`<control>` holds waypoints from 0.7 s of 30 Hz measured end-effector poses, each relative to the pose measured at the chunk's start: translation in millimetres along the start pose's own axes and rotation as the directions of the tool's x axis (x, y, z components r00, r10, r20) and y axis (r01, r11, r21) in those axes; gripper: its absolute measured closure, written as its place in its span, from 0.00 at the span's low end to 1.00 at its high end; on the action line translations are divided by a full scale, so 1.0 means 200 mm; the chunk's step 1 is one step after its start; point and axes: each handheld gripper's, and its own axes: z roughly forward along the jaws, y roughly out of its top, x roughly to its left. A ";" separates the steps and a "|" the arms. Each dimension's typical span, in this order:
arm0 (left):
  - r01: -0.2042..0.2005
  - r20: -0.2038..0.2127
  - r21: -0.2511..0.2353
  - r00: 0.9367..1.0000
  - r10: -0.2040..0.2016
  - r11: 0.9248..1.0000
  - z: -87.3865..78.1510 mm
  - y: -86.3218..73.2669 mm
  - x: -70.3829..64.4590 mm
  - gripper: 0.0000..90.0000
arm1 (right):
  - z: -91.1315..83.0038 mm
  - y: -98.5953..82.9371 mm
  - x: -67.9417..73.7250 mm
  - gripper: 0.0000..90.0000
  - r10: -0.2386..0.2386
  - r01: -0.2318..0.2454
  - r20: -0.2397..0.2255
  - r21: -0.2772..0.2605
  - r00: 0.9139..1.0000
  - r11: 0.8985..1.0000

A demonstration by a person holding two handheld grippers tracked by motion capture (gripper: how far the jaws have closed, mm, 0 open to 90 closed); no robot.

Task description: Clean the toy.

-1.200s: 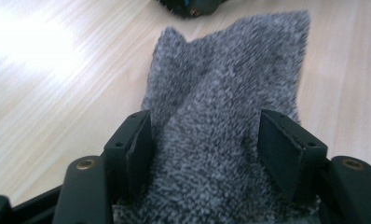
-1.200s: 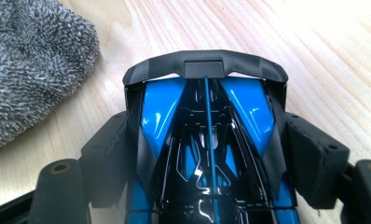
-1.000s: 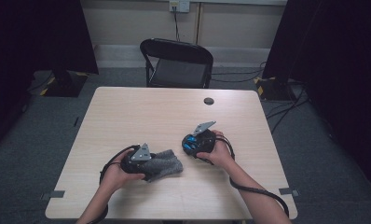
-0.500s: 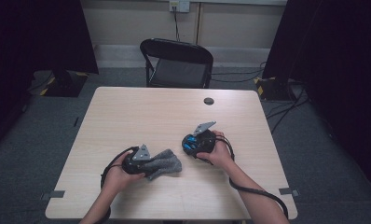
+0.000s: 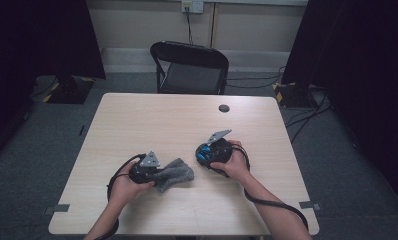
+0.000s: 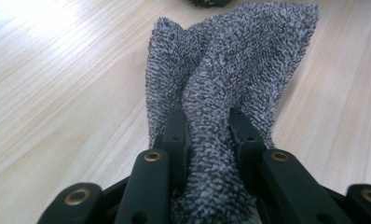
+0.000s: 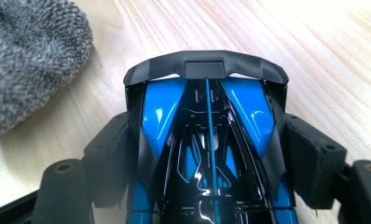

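At the near half of a wooden table (image 5: pixel 152 120), the left gripper (image 5: pixel 154 172) pinches a grey cloth (image 5: pixel 174 172) lying flat; the right gripper (image 5: pixel 203 155), just beside, clamps a blue-and-black toy car (image 7: pixel 207 140); bare tabletop stretches beyond.

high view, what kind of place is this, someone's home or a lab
Most likely a lab or recording room, not a home. A bare table stands on grey carpet between black curtains, with one folding chair, cables on the floor and tape marks at the table's corners.
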 end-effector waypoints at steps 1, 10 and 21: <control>0.014 -0.003 -0.008 1.000 -0.014 1.000 0.00 0.00 0.00 0.82 | -0.01 0.00 0.00 0.29 0.008 -0.008 0.001 -0.010 1.000 1.000; 0.082 -0.059 -0.118 0.994 -0.089 0.990 -0.11 0.06 0.07 0.84 | -0.12 0.01 -0.04 0.29 0.060 -0.063 -0.044 -0.076 0.997 0.995; 0.148 -0.173 -0.179 0.968 -0.179 0.973 -0.14 0.24 0.19 0.84 | -0.22 0.12 0.04 0.29 0.004 -0.016 -0.094 -0.125 0.996 0.992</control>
